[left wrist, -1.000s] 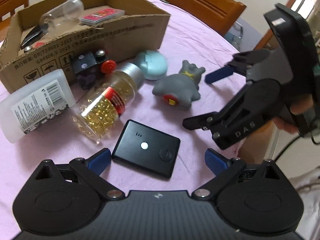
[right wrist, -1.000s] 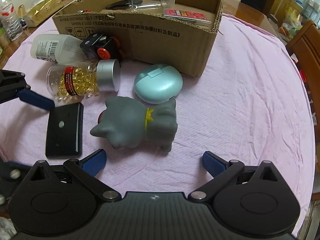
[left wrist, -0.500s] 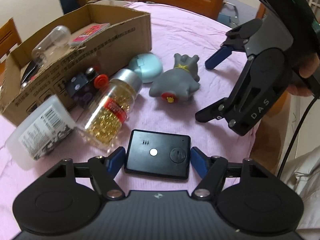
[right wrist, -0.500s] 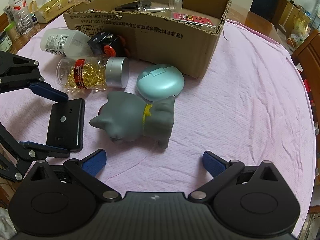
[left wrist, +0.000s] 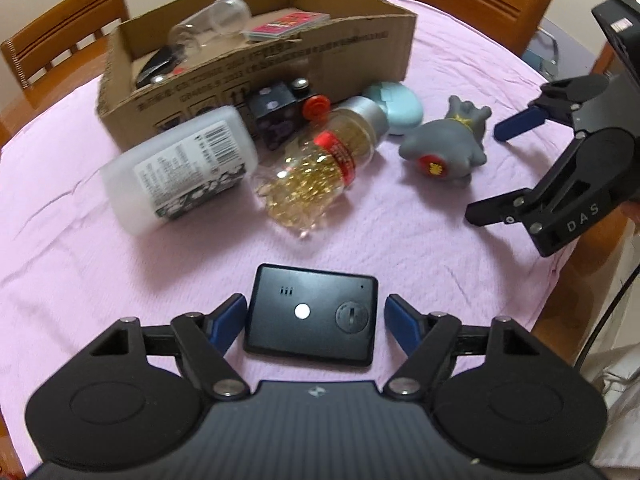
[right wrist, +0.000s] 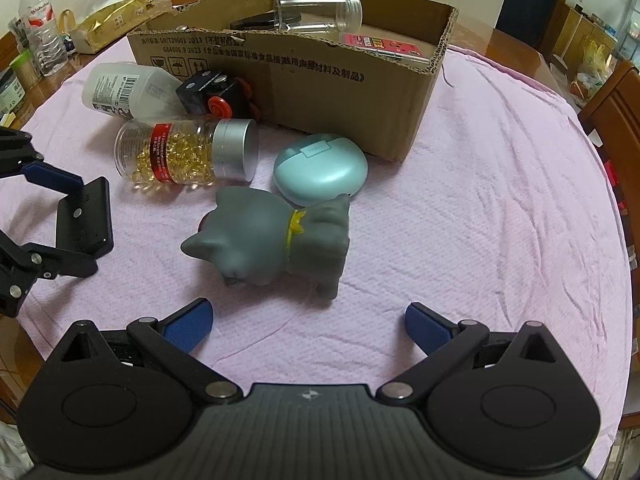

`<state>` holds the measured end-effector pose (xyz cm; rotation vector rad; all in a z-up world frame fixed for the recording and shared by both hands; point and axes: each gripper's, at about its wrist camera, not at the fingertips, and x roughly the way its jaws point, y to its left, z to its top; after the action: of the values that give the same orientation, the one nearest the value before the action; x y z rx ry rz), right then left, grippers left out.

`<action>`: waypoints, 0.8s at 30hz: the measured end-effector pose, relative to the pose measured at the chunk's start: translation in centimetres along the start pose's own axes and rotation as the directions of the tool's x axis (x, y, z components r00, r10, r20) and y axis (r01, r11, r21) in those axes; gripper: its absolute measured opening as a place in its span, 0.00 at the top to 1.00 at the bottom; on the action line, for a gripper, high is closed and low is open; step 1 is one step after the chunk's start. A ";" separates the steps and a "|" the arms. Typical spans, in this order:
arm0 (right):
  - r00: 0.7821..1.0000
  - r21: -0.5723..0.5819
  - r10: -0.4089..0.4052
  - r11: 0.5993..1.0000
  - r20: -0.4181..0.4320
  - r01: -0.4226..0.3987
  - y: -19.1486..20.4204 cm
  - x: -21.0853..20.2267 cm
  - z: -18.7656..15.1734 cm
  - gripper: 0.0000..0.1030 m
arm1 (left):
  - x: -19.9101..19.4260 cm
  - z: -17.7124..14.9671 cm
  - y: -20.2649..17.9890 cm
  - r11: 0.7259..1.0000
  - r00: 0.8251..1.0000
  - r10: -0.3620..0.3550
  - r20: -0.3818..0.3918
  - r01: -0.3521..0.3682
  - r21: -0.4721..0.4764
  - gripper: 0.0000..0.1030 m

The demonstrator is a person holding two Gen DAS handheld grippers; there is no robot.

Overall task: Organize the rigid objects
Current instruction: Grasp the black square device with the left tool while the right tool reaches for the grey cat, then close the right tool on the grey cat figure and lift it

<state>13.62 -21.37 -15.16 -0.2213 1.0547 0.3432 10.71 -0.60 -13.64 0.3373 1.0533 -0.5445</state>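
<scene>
Cardboard box (right wrist: 304, 80): our landmark, on the pink cloth (right wrist: 500, 200); it already holds a clear jar (right wrist: 320, 10) and a pink card pack (right wrist: 380, 46).
White bottle (left wrist: 180, 168): lying in front of the box, beside its left end.
Capsule jar (left wrist: 320, 164): on its side in front of the box; we judge it could roll if nudged.
Grey cat toy (right wrist: 276, 240): in front of the box, touching the teal case (right wrist: 320, 168).
Black cube toy (left wrist: 276, 114): against the box's front wall.
Flat black device (left wrist: 312, 320): farthest out in front of the box, flat on the cloth.
Left gripper (left wrist: 314, 322): the jaws, which have just been widening, straddle the device; we see gaps at both pads, so nothing is clamped.
Right gripper (right wrist: 308, 324): jaws apart and empty, just short of the cat.
Risk: we judge that closing on such a thin body could let the pads skid over its edges.
</scene>
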 end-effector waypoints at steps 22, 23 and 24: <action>0.999 0.064 -0.027 0.998 0.034 0.025 3.0 0.9 4.3 0.00 | 0.0 0.4 1.5 0.998 0.999 0.034 -0.029 -0.035 -0.052 0.27; 0.999 0.061 -0.028 0.998 0.039 0.026 3.1 0.9 4.6 0.00 | -0.1 0.4 1.4 0.999 0.999 0.030 -0.028 -0.031 -0.044 0.27; 0.999 0.058 -0.028 0.998 0.040 0.025 3.1 0.8 4.8 0.01 | -0.1 0.4 1.5 0.999 0.999 0.024 -0.028 -0.025 -0.036 0.27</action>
<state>16.69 -16.77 -13.66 -0.1764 1.0191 0.2920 11.82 0.44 -13.40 0.3267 1.0827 -0.4993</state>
